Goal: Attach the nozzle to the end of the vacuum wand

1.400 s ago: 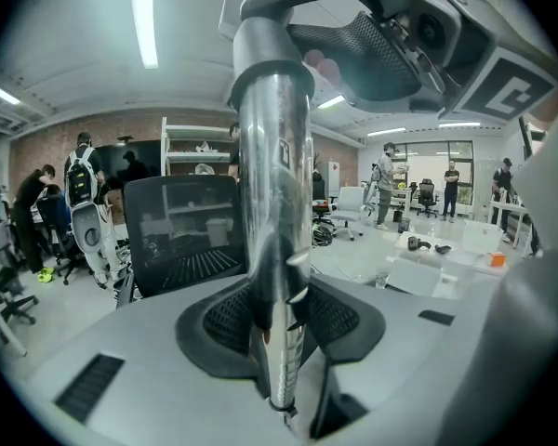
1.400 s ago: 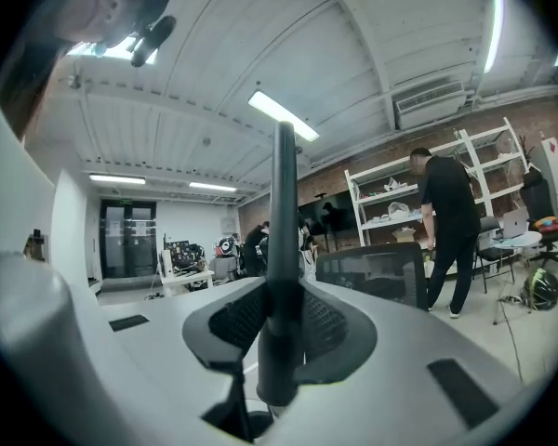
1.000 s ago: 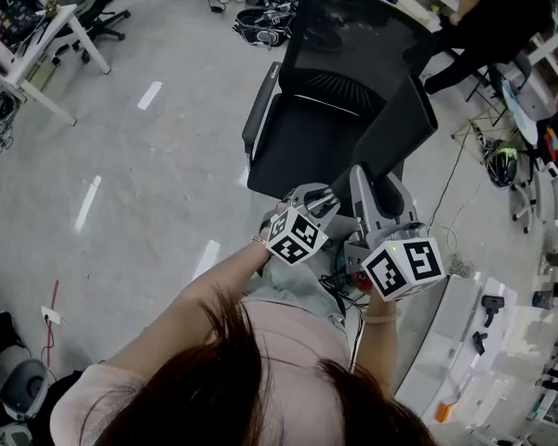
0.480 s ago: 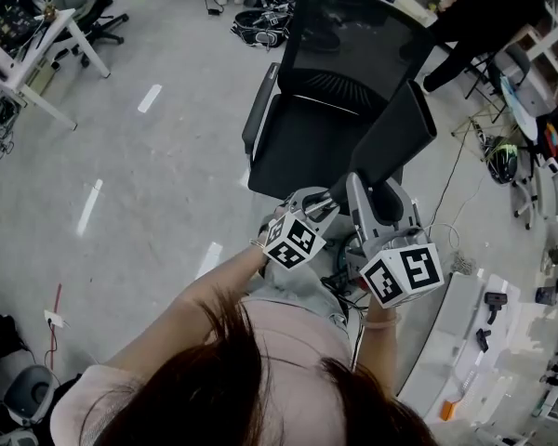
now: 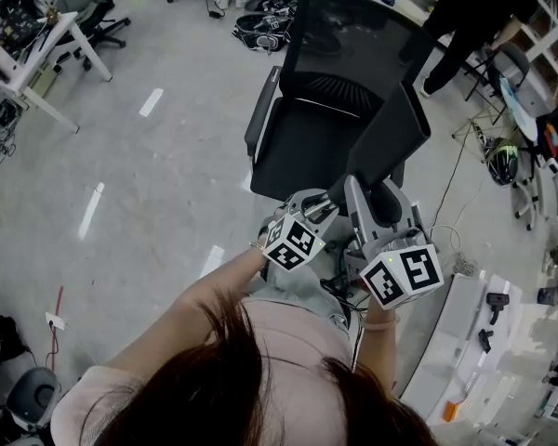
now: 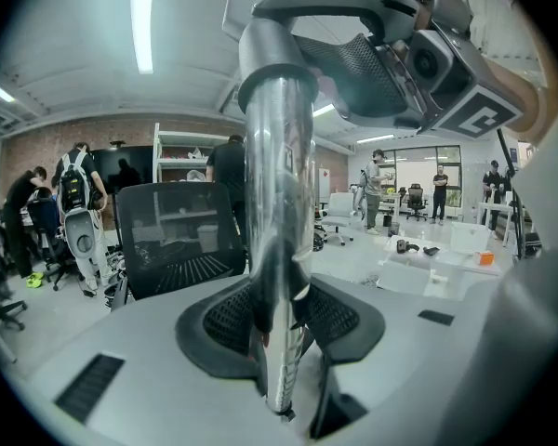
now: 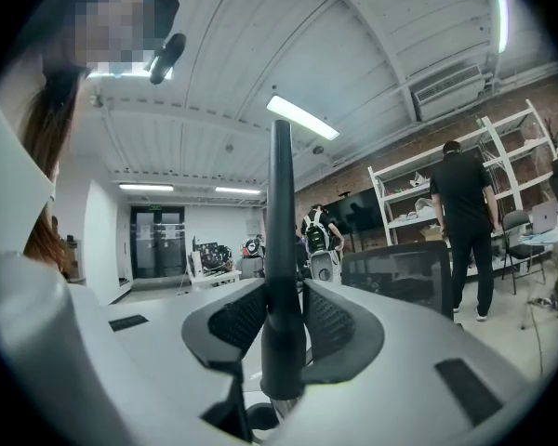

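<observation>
Two grippers, one part in each

Both tools are held close together in front of the person, above a grey floor (image 5: 149, 175). The left gripper (image 6: 279, 316) is clamped on the vacuum wand (image 6: 279, 193). The wand is a shiny metal tube standing upright between the mesh-patterned pads, and the jaws sit fairly wide round it. The right gripper (image 7: 284, 319) is closed to a narrower gap on the nozzle (image 7: 279, 221), a slim black crevice tool. It is also upright, with its thin tip up and its wider base just below the pads.

In the left gripper view the wand's upper end runs up to the right gripper, whose grey jaw and marker cube fill the top of that view. Whether the nozzle's base is seated on the wand cannot be told.

In the head view a black mesh office chair (image 5: 325, 119) stands just beyond the grippers. A person in black (image 7: 465, 221) stands by white shelving (image 7: 409, 193) behind it.
</observation>
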### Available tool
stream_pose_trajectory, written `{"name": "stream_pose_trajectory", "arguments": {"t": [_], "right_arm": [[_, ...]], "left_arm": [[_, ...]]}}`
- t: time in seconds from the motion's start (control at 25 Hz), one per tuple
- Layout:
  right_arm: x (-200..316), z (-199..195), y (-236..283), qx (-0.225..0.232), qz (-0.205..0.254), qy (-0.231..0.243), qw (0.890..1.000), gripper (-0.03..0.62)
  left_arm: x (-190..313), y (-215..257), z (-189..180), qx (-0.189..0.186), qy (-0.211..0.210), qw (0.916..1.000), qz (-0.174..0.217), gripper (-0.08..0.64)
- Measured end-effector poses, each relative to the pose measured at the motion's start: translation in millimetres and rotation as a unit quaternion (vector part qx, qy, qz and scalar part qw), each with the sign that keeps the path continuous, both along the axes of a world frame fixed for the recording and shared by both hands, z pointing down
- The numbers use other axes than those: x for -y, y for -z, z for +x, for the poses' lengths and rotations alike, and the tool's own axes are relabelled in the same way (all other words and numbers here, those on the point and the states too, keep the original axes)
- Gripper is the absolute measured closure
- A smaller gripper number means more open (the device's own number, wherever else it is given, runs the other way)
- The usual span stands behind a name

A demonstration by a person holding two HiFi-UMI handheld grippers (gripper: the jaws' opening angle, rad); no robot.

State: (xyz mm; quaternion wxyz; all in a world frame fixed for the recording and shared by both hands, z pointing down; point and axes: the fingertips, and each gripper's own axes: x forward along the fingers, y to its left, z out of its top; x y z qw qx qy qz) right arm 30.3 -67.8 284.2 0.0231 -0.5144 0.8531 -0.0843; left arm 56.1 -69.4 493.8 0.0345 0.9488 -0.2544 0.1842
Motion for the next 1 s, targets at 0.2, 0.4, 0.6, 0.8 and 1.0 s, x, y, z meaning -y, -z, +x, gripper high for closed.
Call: {"name": "stream_pose_trajectory", "arguments": {"t": [0.2,0.4,0.6,0.8,1.0], "right_arm": [[-9,0,0,0.002,-0.002,-0.004,1.0,0.474],[-21,0,0,0.001,-0.001,-0.011,1.0,0.474],[-38,0,1,0.002,-0.001,-0.022,1.0,0.474],[-52,0,-2,0.004,0.0,-0.034,0.999,0.474],[-66,-1,-3,0.006,0.0,-0.043,0.999,0.474]], "left_arm": [[-4,1,-2,0.001,-0.001,1.0,-0.001,0.411],[-11,3,-3,0.0,-0.003,1.0,0.0,0.412],[-17,4,-6,0.0,-0.004,1.0,-0.001,0.411],[-24,5,-9,0.001,-0.006,1.0,0.001,0.411],[-32,5,-12,0.003,-0.012,0.9999,0.0,0.411]]}}
